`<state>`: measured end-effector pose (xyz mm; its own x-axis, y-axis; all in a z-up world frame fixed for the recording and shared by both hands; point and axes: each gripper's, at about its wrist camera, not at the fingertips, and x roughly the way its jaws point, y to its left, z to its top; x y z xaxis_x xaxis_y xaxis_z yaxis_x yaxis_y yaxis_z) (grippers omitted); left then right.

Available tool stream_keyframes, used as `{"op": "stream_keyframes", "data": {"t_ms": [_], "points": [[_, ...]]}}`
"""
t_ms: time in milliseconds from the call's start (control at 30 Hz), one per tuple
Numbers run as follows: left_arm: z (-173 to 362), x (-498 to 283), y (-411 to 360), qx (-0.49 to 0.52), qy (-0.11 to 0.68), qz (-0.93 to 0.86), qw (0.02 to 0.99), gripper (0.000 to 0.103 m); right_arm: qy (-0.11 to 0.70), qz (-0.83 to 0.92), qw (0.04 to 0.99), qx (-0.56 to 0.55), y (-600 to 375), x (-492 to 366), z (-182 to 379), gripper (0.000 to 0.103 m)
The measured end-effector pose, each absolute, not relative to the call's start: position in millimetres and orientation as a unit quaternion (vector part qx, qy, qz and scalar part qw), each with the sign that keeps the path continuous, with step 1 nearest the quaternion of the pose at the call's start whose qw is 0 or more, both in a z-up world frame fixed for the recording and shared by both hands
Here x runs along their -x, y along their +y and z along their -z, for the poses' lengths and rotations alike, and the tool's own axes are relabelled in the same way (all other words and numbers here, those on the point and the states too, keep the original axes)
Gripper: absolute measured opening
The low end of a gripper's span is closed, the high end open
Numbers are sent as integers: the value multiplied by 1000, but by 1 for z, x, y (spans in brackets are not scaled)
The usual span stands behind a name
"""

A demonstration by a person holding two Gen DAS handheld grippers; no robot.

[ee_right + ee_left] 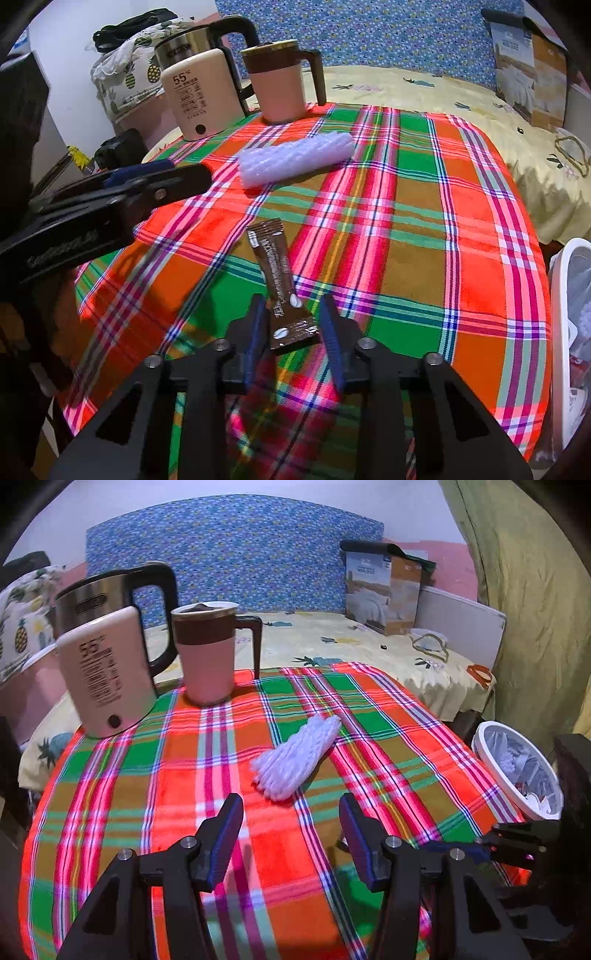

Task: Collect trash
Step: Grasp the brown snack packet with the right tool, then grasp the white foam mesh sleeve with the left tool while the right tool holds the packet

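A brown coffee sachet (275, 266) lies on the plaid tablecloth (406, 221). Its near end sits between the fingers of my right gripper (293, 301), whose jaws stand narrow with a small gap on each side of it. A roll of pale bubble wrap (295, 760) lies further in, just ahead of my left gripper (290, 805), which is open with nothing between its fingers. In the right wrist view the same roll (295, 158) shows behind the sachet, and the left gripper (199, 177) reaches in from the left. The right gripper (491, 840) shows at the right edge of the left wrist view.
A white bin (517, 771) with a plastic liner and some waste stands off the table's right edge. At the far left of the cloth stand a cream warmer (103, 675), a steel kettle (110, 594) and a pink lidded mug (208, 653). Behind is a bed with a cardboard box (384, 587).
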<state>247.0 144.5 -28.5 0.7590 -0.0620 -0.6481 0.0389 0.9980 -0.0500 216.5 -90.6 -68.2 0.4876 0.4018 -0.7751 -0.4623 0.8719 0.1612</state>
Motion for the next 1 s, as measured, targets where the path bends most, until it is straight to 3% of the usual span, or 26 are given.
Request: {"op": "stream_keyframes", "data": {"t_ms": [600,700,767,1000], "points": [[58,-330,131,-65,393,46,916,53,445,-222,867,-24,-143,-225,68,27],[61,-327,125,-78,397,44,913,31,444,-223,867,-27,-143,-226,68,27],[59,-322,123,-79,393,39,915,22,444,-222,867,-29,-144,-226,69,27],[52,-285,118,-34,401,13,915,19,445,-218,868,-35,-150,-222,68,27]]}}
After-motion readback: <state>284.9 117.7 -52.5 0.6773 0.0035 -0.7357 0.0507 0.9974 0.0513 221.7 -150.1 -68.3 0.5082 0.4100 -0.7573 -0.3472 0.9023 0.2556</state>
